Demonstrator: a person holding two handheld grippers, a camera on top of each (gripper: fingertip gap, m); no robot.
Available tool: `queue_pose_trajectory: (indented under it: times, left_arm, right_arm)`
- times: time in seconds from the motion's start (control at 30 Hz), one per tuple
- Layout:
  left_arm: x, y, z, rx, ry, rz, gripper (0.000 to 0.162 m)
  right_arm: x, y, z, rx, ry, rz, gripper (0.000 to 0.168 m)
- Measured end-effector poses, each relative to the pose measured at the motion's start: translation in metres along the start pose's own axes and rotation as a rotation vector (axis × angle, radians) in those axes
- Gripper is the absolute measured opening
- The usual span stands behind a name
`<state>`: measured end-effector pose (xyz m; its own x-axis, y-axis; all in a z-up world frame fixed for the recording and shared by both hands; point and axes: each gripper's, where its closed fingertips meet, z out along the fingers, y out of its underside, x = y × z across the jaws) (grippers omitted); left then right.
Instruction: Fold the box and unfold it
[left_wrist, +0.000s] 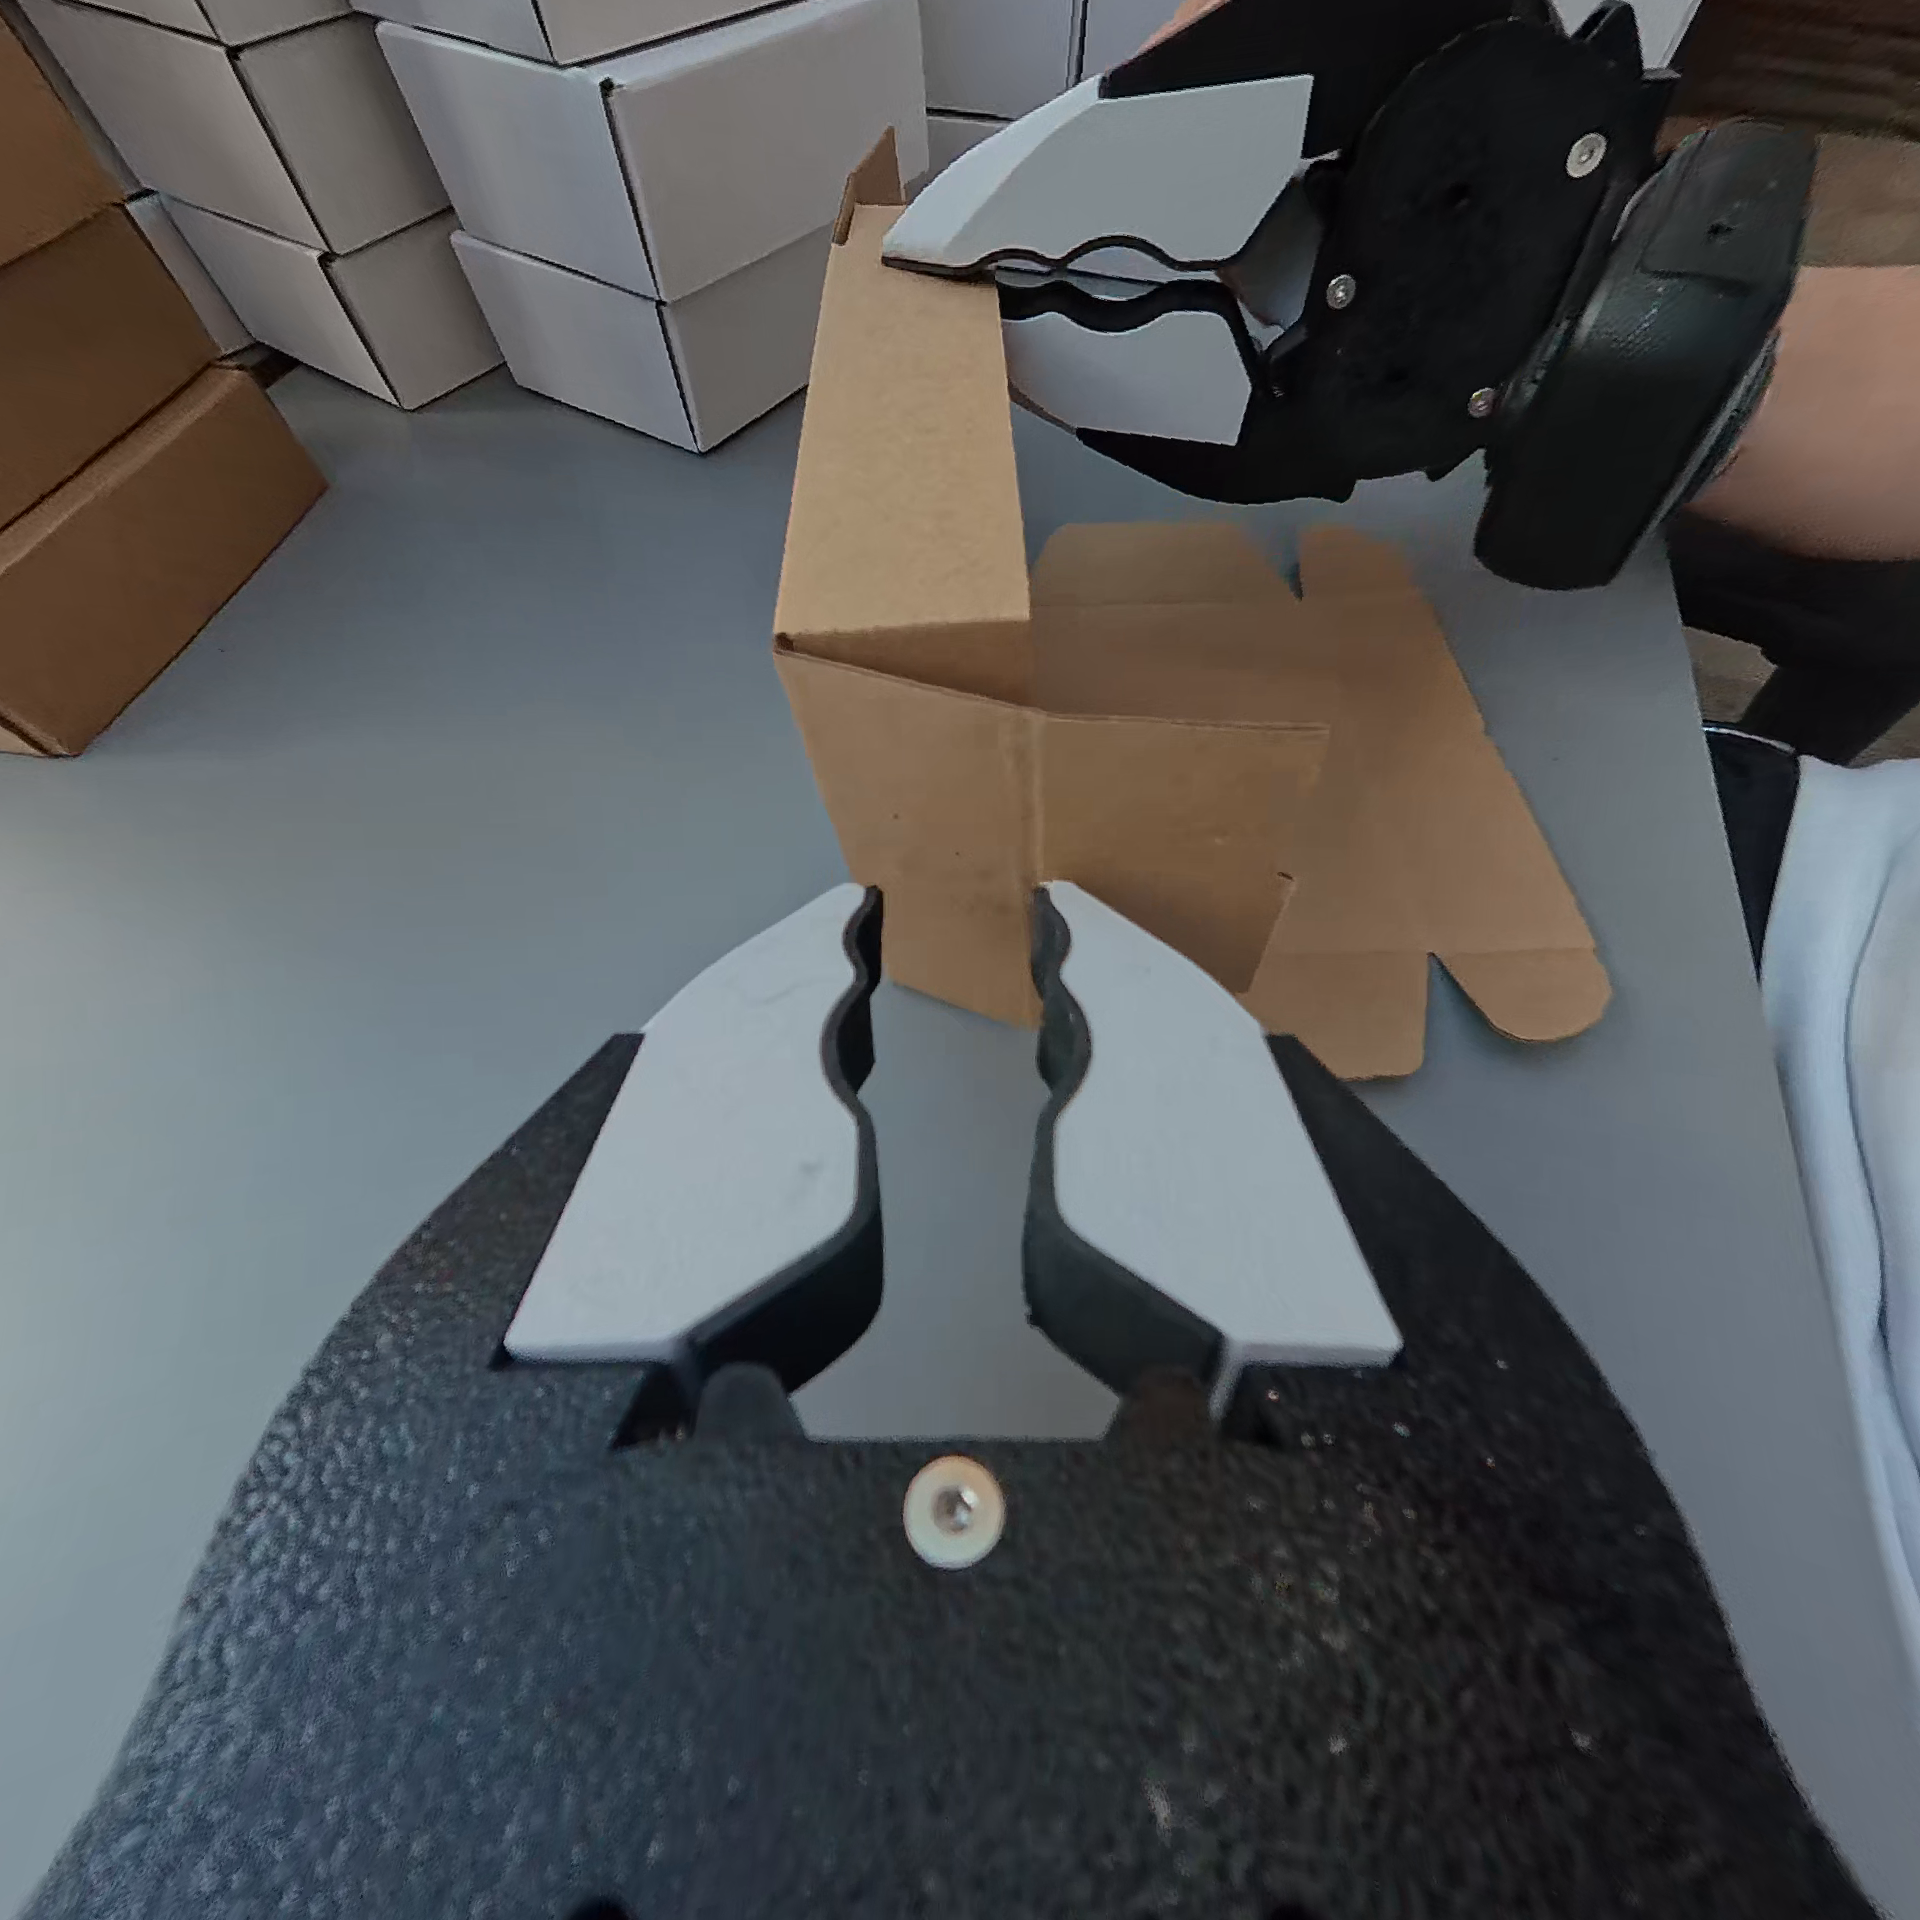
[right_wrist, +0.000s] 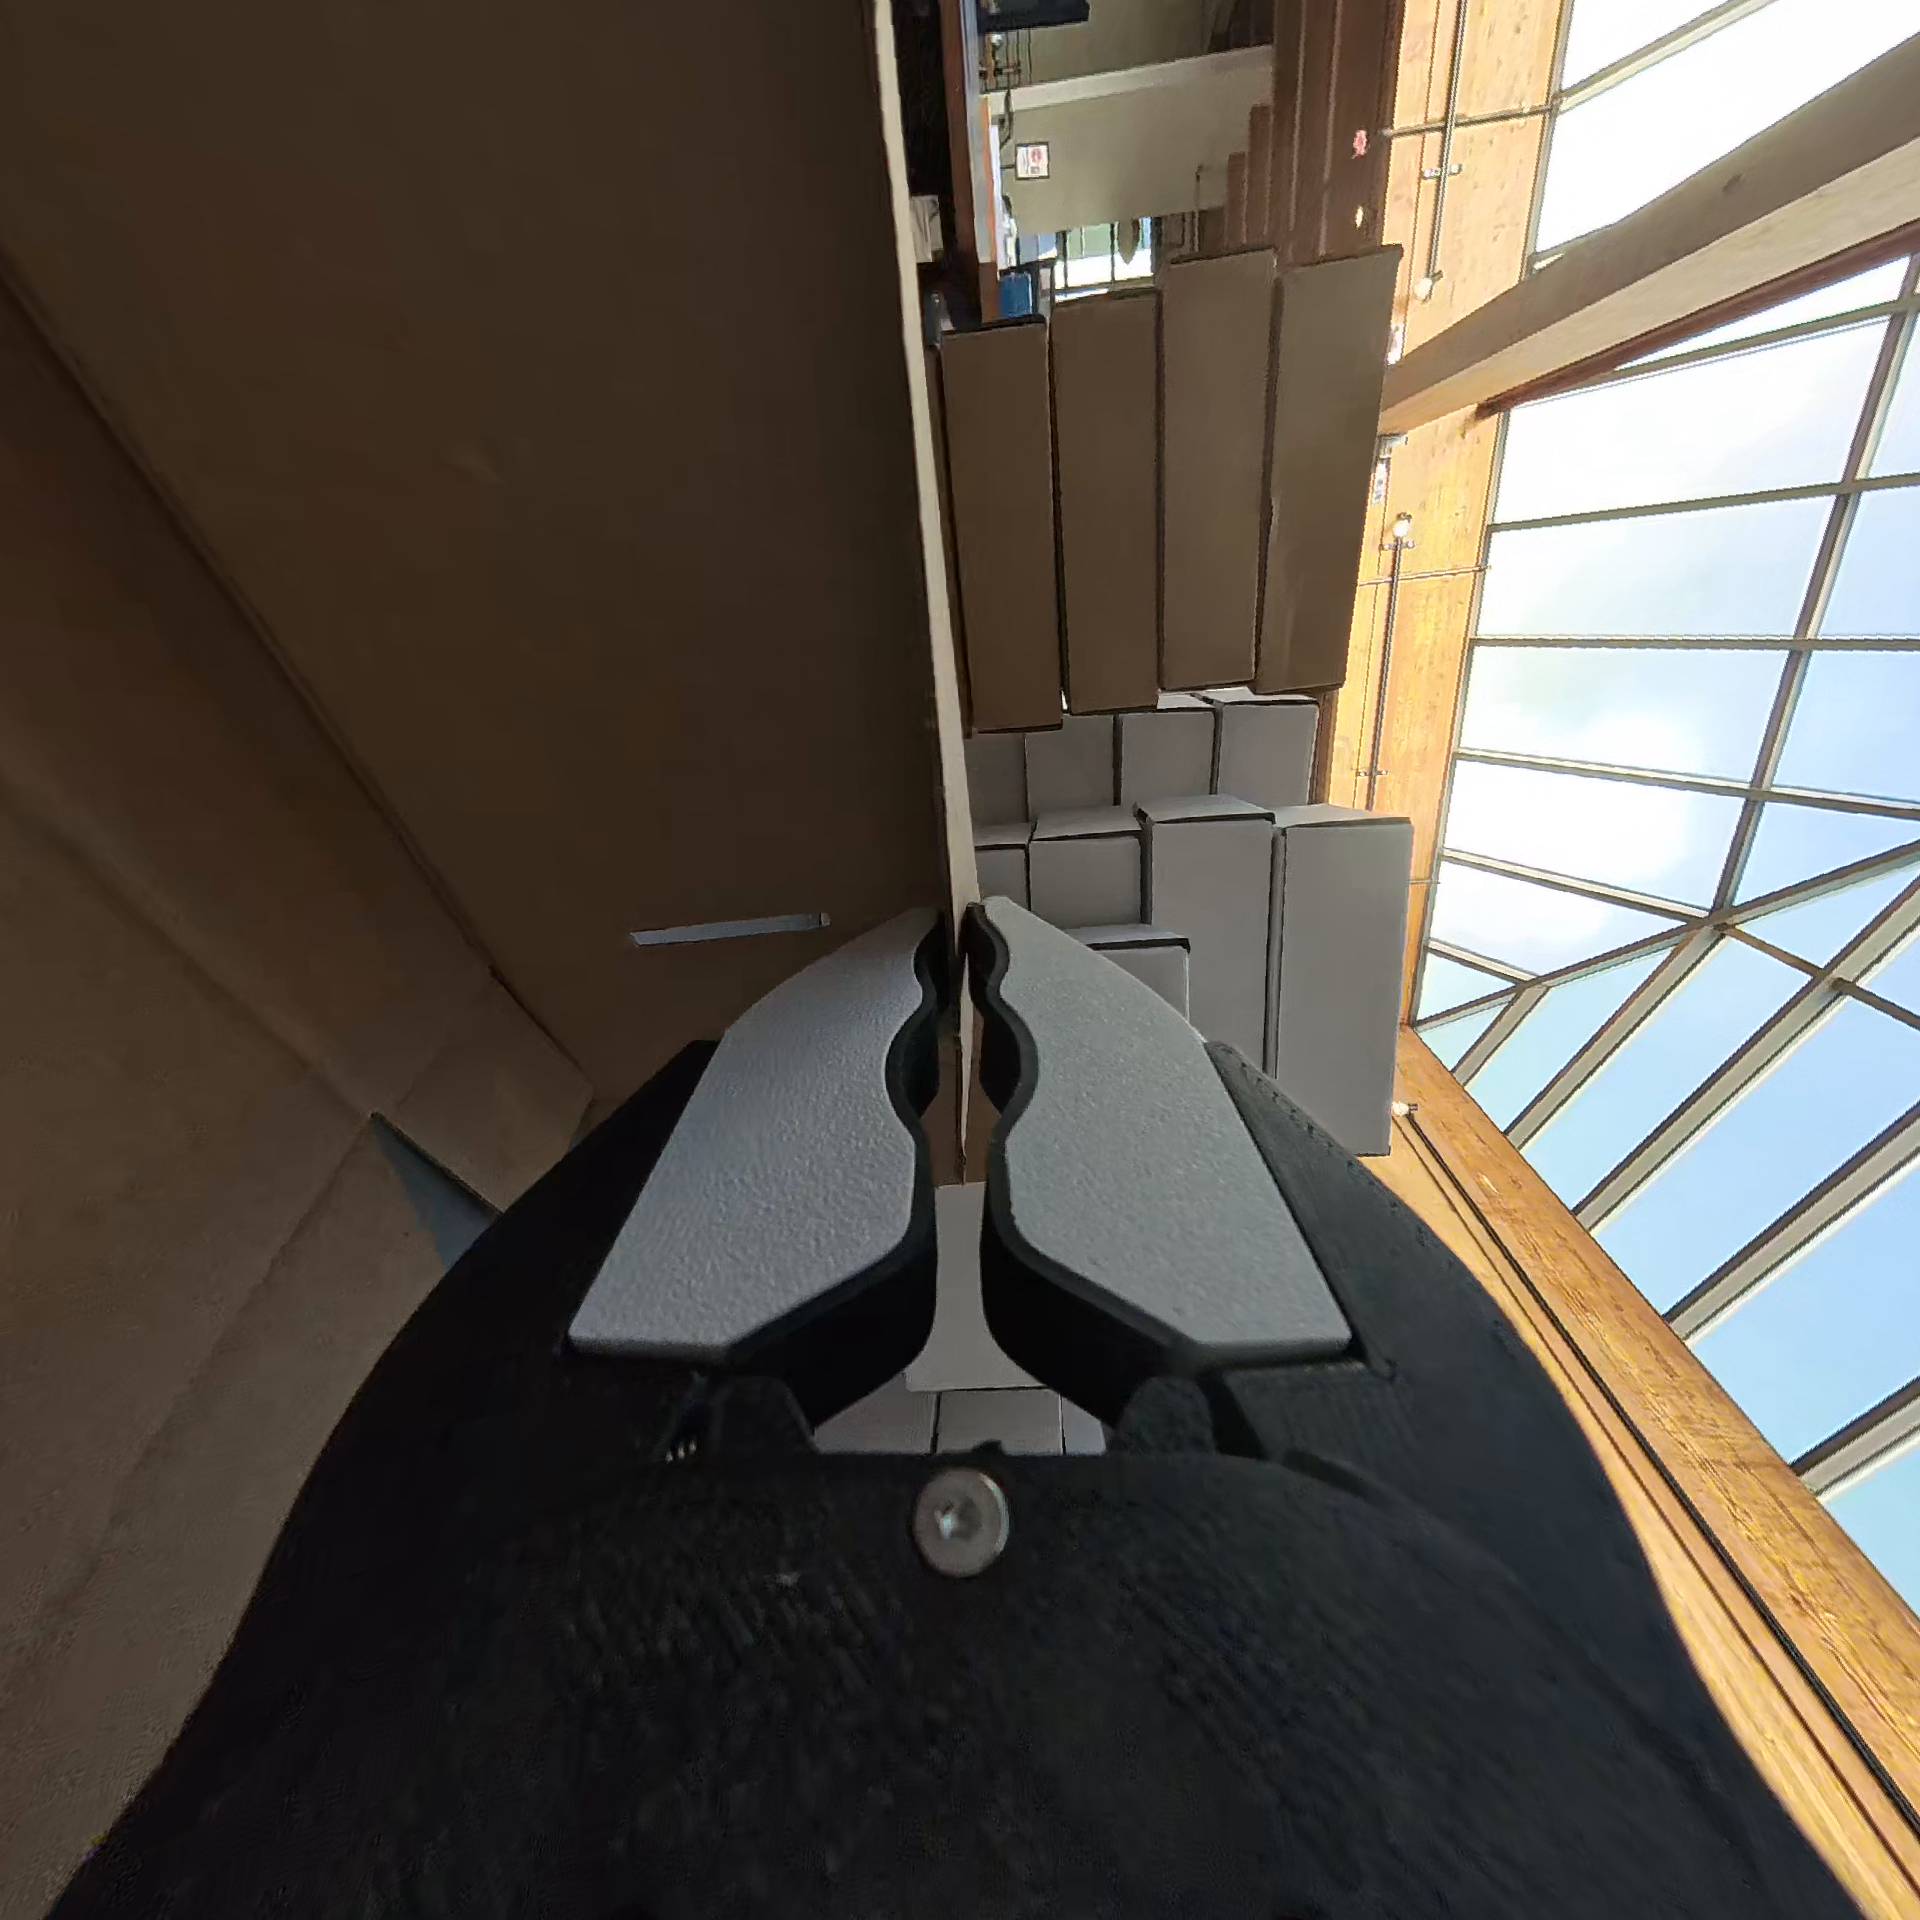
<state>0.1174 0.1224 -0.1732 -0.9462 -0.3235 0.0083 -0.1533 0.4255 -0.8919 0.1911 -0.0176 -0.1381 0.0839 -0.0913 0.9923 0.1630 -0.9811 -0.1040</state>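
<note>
A brown cardboard box (left_wrist: 914, 582), half folded, lies on the grey table (left_wrist: 416, 831). One long side panel stands upright, a short end panel (left_wrist: 1143, 831) is raised, and the rest (left_wrist: 1434, 810) lies flat. My left gripper (left_wrist: 958, 904) is open, its fingertips on either side of the box's near corner. My right gripper (left_wrist: 961, 268) comes in from the upper right and is shut on the top edge of the upright panel. In the right wrist view the right gripper (right_wrist: 958, 920) pinches that thin cardboard edge (right_wrist: 935, 623), and the panel's inner face (right_wrist: 468, 520) fills the left.
Stacked white boxes (left_wrist: 644, 187) stand at the back of the table and brown boxes (left_wrist: 125, 499) at the far left. They also show in the right wrist view (right_wrist: 1195, 831), with large windows (right_wrist: 1683, 727) beyond. A person's arm (left_wrist: 1829, 416) and white cloth (left_wrist: 1849, 1039) are at the right.
</note>
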Motion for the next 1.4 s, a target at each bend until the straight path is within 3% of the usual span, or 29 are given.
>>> queue_pose_trajectory:
  times: [0.17,0.43,0.83,1.03,1.17,1.4]
  left_arm:
    - [0.010,-0.007,0.013,0.023,0.034,-0.011,0.033]
    - [0.024,-0.008,0.015,0.033,0.001,-0.007,0.035]
    - [0.023,-0.010,0.023,0.012,-0.281,-0.039,0.034]
    - [0.014,-0.012,0.027,0.088,-0.341,-0.147,0.033]
    - [-0.002,-0.012,0.030,0.078,-0.412,-0.129,0.039]
    - [-0.039,-0.015,0.036,0.065,-0.500,-0.133,0.035]
  right_arm:
    - [0.000,0.000,0.000,0.040,-0.067,0.036,0.002]
    - [-0.001,0.001,-0.005,0.039,-0.025,0.018,0.003]
    - [-0.001,0.001,-0.012,0.092,-0.153,0.059,0.004]
    - [-0.002,0.002,-0.013,0.181,-0.331,0.098,0.006]
    - [-0.002,0.001,-0.015,0.238,-0.450,0.095,0.008]
    - [-0.003,0.000,-0.012,0.252,-0.451,0.060,0.009]
